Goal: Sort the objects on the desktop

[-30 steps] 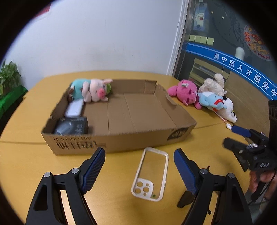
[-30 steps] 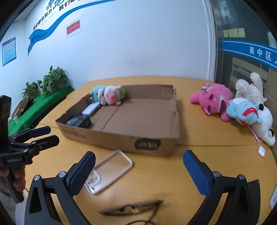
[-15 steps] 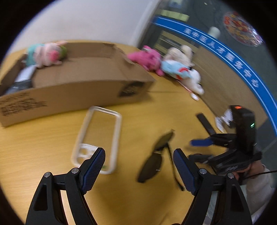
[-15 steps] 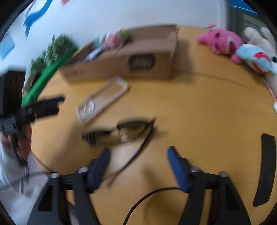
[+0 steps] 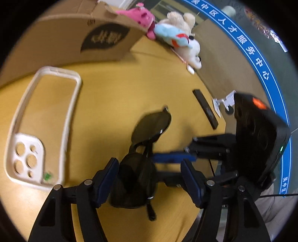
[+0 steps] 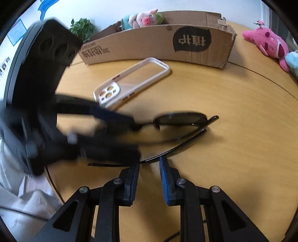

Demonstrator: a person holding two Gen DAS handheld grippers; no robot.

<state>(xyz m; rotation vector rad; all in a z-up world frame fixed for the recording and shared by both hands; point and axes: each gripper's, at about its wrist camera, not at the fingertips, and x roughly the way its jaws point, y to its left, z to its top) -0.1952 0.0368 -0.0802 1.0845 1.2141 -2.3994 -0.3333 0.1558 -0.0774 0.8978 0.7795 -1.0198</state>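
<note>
Black sunglasses (image 5: 150, 128) lie on the yellow table (image 5: 111, 96) with their arms unfolded. My left gripper (image 5: 149, 176) is open, its jaws on either side of the near lens. My right gripper (image 6: 149, 167) is partly closed, its jaws close together around one thin temple arm of the sunglasses (image 6: 180, 119), not clamped. In the left wrist view the right gripper (image 5: 173, 163) comes in from the right at the glasses. A white phone case (image 5: 42, 122) lies to the left, also in the right wrist view (image 6: 132, 80).
A cardboard box (image 6: 158, 44) stands at the back with a pig plush (image 6: 143, 17) in it. Pink (image 6: 268, 42) and pale plush toys (image 5: 178, 41) lie to the right of the box. A black bar (image 5: 205, 108) and a white comb (image 5: 223, 101) lie near the table edge.
Both grippers have dropped down to the sunglasses. The left jaws now straddle one lens. The right jaws have narrowed around a temple arm.
</note>
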